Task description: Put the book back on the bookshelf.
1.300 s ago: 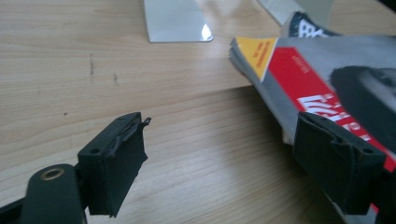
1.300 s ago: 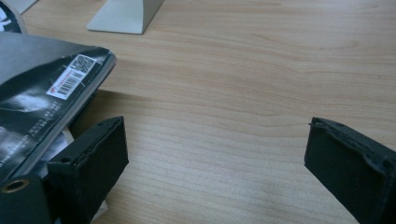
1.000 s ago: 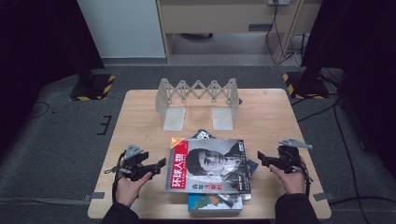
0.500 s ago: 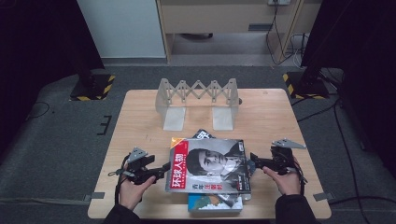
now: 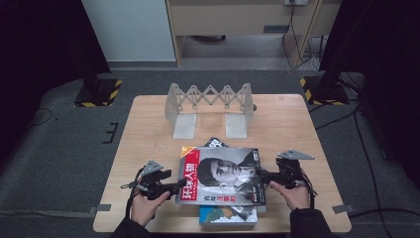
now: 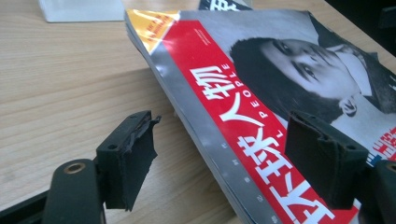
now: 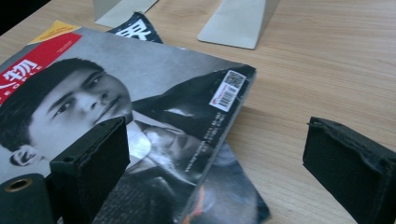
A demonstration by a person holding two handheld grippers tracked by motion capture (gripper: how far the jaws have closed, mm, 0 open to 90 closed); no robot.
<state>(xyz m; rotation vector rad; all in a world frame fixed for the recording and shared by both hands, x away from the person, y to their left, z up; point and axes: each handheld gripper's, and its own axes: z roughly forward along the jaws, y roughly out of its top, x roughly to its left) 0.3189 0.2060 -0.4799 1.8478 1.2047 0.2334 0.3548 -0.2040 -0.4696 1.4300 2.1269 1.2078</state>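
A magazine lies on top of a small pile near the front of the wooden table, and its red strip says "PEOPLE" in white beside big Chinese letters. The left gripper is open around the magazine's spine edge, its jaws have just been closing a little, and the pads do not press yet. The right gripper is wide open around the far edge, near a small barcode sticker.
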